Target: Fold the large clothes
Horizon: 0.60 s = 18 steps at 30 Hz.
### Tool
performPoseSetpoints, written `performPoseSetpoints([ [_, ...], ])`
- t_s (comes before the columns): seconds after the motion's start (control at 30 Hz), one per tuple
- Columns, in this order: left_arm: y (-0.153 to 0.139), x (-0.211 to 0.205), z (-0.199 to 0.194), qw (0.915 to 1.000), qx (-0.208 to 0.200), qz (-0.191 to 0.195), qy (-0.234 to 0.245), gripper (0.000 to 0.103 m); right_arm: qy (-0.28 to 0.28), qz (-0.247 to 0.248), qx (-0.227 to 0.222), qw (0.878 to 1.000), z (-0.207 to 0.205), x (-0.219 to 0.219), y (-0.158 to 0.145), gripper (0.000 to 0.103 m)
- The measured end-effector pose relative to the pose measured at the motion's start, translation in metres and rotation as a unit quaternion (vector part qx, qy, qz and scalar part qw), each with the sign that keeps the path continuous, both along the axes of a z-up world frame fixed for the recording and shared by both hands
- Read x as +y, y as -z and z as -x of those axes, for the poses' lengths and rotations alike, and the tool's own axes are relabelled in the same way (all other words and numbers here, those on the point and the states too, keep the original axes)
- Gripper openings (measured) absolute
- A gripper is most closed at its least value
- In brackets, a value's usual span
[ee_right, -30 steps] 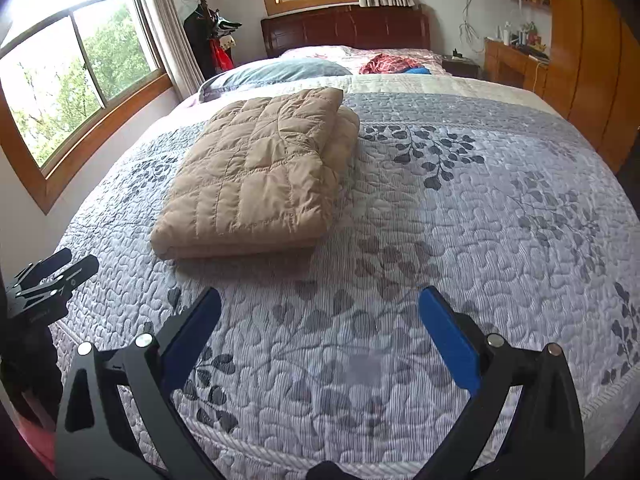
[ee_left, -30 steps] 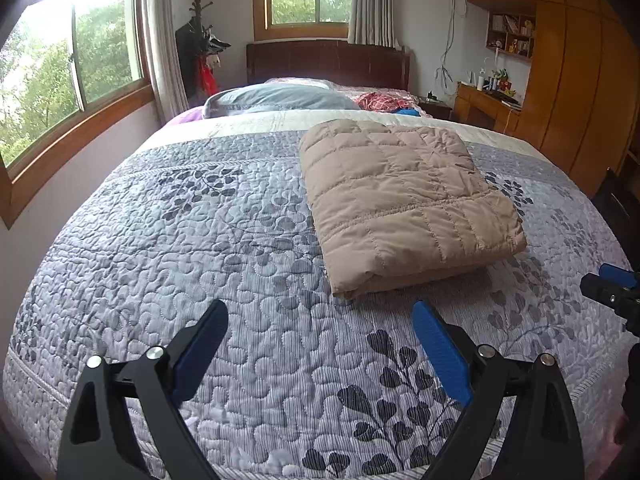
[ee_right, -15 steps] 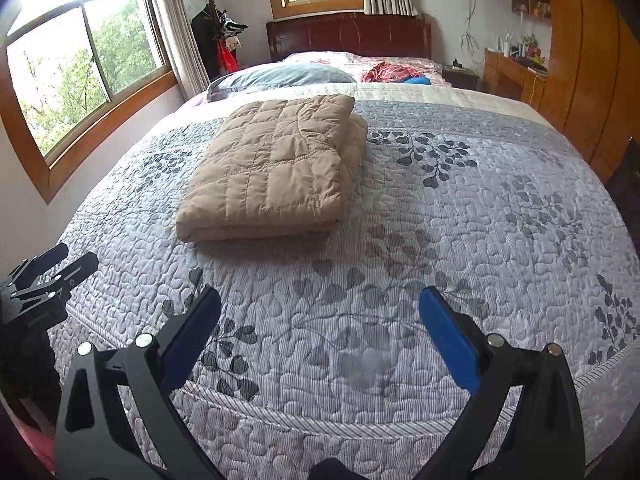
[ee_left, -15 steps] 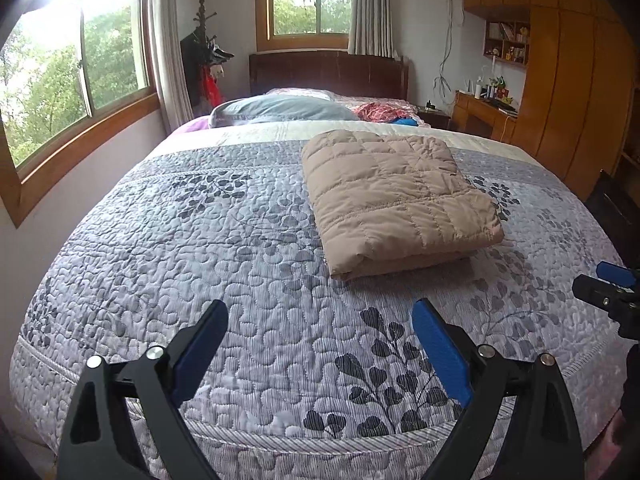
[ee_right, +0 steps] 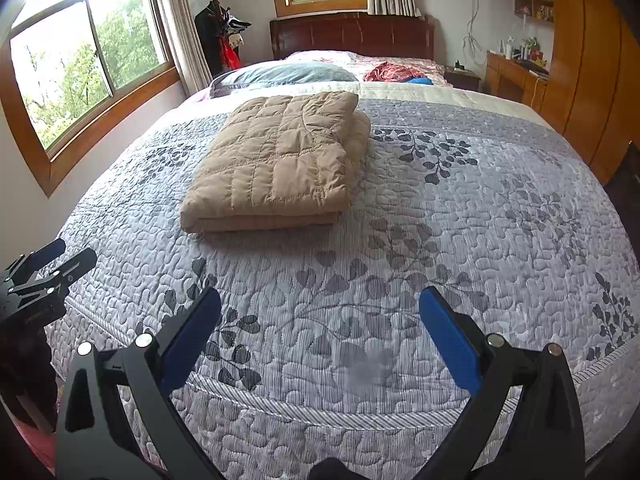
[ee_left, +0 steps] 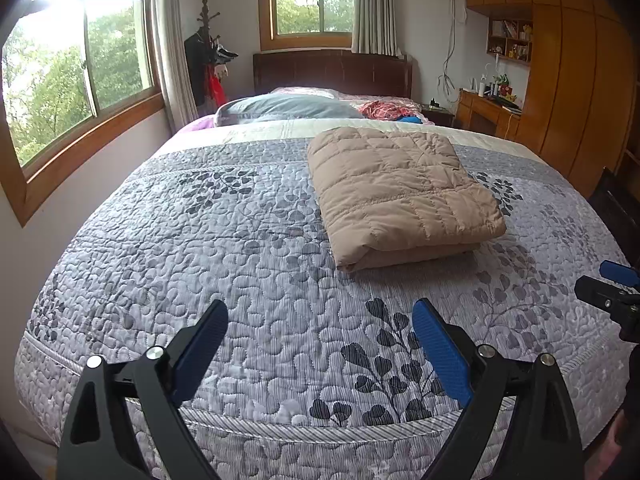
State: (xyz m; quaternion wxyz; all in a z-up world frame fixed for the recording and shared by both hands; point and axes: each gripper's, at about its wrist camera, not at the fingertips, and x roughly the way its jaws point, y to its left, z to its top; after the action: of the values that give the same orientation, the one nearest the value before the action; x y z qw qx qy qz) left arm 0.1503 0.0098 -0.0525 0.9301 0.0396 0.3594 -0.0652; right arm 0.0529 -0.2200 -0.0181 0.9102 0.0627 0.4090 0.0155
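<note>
A tan quilted down jacket (ee_left: 396, 196) lies folded into a neat rectangle on the grey leaf-patterned bedspread (ee_left: 240, 264); it also shows in the right wrist view (ee_right: 280, 168). My left gripper (ee_left: 320, 320) is open and empty, held near the foot of the bed, well short of the jacket. My right gripper (ee_right: 320, 312) is open and empty, also near the foot edge. Each gripper shows at the edge of the other's view: the right gripper (ee_left: 612, 292) and the left gripper (ee_right: 48, 264).
Pillows (ee_left: 288, 108) and a red garment (ee_left: 384, 110) lie at the head of the bed by the dark headboard (ee_left: 332, 72). A window wall (ee_left: 80, 92) runs on the left. A wooden wardrobe (ee_left: 580, 92) and desk (ee_left: 484, 112) stand on the right.
Both grippers have drawn back from the folded jacket toward the foot of the bed and risen a little. The jacket has stayed still. Both stay open.
</note>
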Motion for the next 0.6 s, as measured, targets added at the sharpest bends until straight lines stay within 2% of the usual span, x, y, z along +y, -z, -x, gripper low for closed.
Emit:
performPoseSetpoints([
  [0.6, 0.0019, -0.001, 0.0001, 1.0, 0.001, -0.001, 0.003, 0.094, -0.002, 0.003, 0.002, 1.0, -0.0003, 0.0005, 0.0012, 0.099],
])
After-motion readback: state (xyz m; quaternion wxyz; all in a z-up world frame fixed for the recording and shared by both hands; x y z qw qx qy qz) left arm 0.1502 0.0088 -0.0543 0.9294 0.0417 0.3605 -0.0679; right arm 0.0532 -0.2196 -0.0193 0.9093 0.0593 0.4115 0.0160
